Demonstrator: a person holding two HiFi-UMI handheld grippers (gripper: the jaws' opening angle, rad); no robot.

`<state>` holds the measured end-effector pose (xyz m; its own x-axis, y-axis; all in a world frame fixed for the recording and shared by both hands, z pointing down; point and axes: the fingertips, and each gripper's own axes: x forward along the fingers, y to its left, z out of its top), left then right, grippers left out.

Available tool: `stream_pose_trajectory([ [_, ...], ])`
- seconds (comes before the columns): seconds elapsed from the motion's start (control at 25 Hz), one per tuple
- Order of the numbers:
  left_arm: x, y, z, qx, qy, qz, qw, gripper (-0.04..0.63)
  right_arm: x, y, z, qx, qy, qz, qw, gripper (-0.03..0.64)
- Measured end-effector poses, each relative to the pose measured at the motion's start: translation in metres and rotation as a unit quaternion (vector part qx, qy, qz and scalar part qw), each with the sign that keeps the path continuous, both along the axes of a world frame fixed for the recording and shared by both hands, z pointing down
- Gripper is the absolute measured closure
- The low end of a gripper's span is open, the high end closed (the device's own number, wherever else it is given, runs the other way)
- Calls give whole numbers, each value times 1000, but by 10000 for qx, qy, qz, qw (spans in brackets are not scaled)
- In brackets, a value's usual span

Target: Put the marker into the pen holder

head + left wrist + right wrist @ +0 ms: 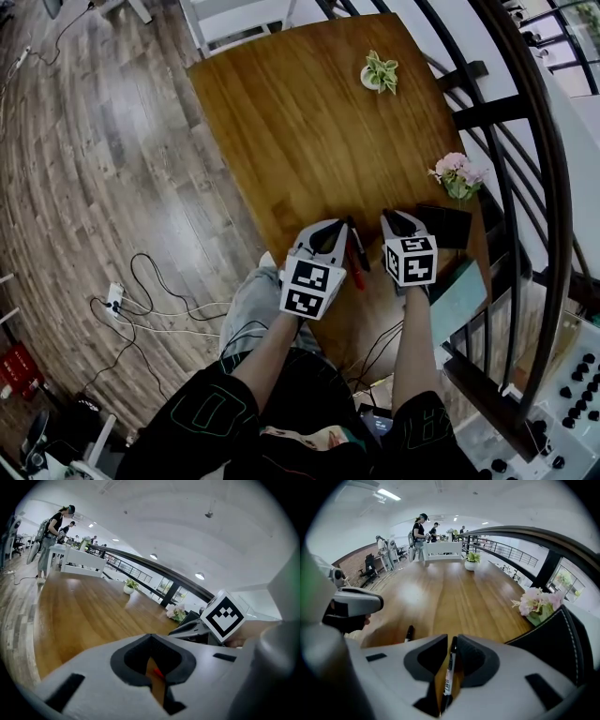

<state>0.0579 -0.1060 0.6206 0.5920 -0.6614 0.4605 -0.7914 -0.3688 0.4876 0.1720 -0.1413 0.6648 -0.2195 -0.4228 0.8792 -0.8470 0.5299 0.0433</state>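
Note:
My right gripper (398,221) is at the near right of the wooden table (309,122), shut on a black marker (450,667) that runs lengthwise between its pads. The black pen holder (445,225) stands just to its right and fills the right side of the right gripper view (555,644). My left gripper (330,228) rests beside it to the left, its jaws shut with nothing between them. Between the two grippers a red marker (355,269) and another black marker (357,246) lie on the table. A bit of the red marker (158,671) shows through the left jaws' slit.
Pink flowers (457,173) stand just behind the pen holder. A small green plant in a white pot (380,72) sits at the far end of the table. A dark railing (525,141) runs along the right. Cables (159,309) lie on the floor to the left. People stand in the distance (419,531).

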Motion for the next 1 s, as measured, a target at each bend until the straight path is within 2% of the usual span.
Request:
stream_pose_trajectory([
  [0.28,-12,2,3,-68,19,-105,9999,589,-1,0,9,-361,182,61,9992,541],
  [0.52,-16,3,5,-74,17,-125,9999,589,-3,3,14,-488,189,77,9986,561],
  [0.76,-22,3,2,-57,28,-172,9998,589,-5,4,14,-524,218,212,9982,574],
  [1.0,-18,0,-8,71,88,-117,9999,589,-10,6,-5,-289,-155,498,9982,574],
])
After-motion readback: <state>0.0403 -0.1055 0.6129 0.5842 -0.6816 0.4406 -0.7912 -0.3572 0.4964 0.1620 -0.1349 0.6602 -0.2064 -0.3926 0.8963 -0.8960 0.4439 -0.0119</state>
